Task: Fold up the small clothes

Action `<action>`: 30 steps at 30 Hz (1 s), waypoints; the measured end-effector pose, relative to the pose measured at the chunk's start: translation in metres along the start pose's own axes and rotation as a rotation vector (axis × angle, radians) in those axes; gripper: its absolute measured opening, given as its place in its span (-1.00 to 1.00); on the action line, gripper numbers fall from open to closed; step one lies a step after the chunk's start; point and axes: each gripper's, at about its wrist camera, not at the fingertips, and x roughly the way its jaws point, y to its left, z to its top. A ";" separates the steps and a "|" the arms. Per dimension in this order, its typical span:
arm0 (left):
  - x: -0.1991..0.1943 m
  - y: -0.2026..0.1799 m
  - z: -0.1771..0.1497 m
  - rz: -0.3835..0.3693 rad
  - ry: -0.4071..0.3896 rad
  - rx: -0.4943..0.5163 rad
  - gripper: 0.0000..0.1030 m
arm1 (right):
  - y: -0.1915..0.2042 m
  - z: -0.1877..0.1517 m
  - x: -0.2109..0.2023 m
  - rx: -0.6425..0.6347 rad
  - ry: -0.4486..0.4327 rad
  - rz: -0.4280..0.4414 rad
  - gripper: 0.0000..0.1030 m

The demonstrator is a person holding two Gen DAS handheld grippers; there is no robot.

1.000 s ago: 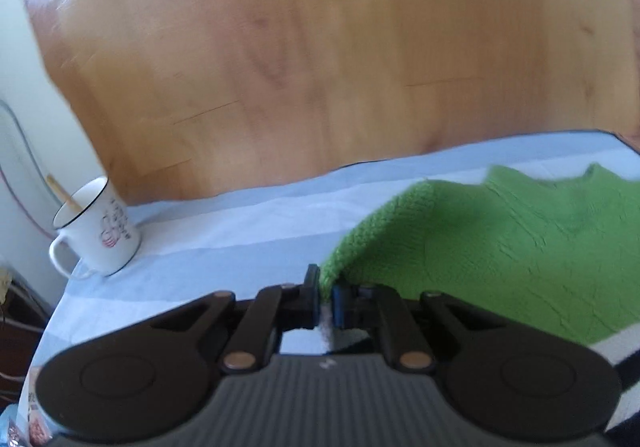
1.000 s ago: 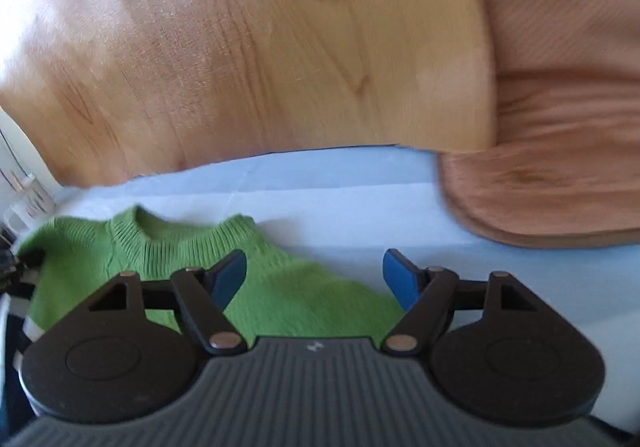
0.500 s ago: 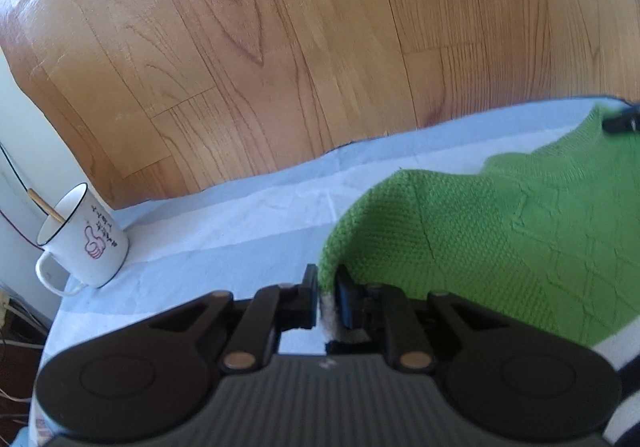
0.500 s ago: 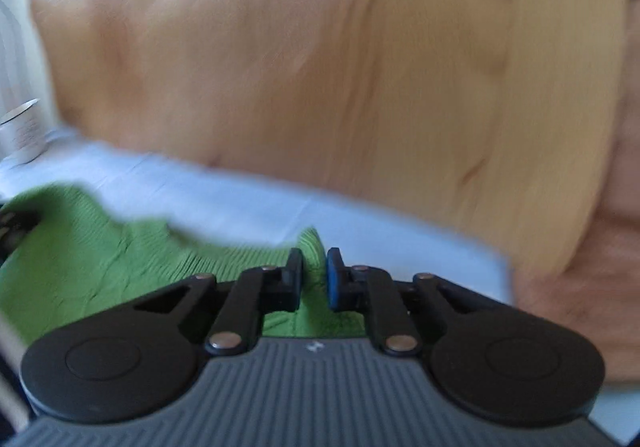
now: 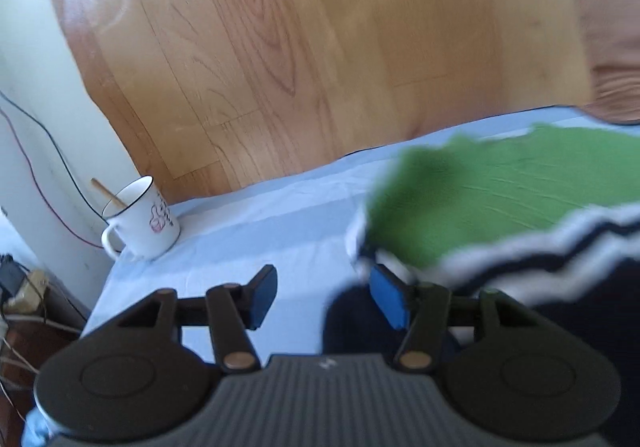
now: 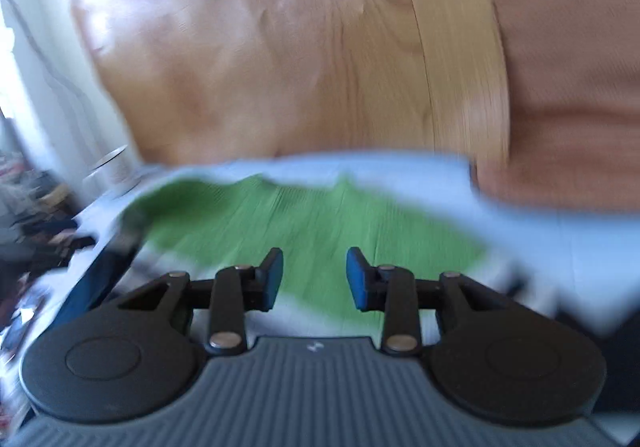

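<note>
In the left wrist view, the left gripper [image 5: 323, 297] has its blue-padded fingers spread wide with nothing between them. The green knitted sweater with white and dark navy stripes [image 5: 500, 195] lies on the pale blue cloth-covered table [image 5: 256, 223], ahead and to the right of the gripper; its blurred lower-left corner sits just beside the right-hand finger, though contact cannot be told. A white enamel mug with a black rim and a pink print [image 5: 140, 221] stands near the table's left edge, well apart from the sweater, with a wooden stick leaning inside it. Beyond the table is a light wooden plank floor [image 5: 300, 47].

In the right wrist view, heavily blurred, the right gripper [image 6: 314, 277] is also parted, holding nothing. The sweater [image 6: 304, 223] spreads across the table [image 6: 560, 247] directly ahead of and beneath the fingers.
</note>
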 end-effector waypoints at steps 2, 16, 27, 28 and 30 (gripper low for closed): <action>-0.031 -0.008 -0.018 -0.058 -0.020 0.000 0.03 | 0.002 -0.037 -0.030 0.022 0.032 0.025 -0.26; -0.129 -0.036 -0.144 -0.273 0.148 -0.062 0.01 | 0.071 -0.152 -0.084 -0.062 0.013 -0.068 -0.63; -0.141 -0.052 -0.150 -0.352 0.119 -0.064 -0.77 | 0.045 -0.164 -0.179 -0.049 -0.143 -0.337 -0.80; -0.140 -0.056 -0.149 -0.350 0.122 -0.058 -0.77 | 0.039 -0.170 -0.177 -0.017 -0.095 -0.302 -0.80; -0.133 -0.057 -0.151 -0.336 0.140 -0.049 -0.74 | 0.036 -0.182 -0.164 0.014 -0.002 -0.256 -0.77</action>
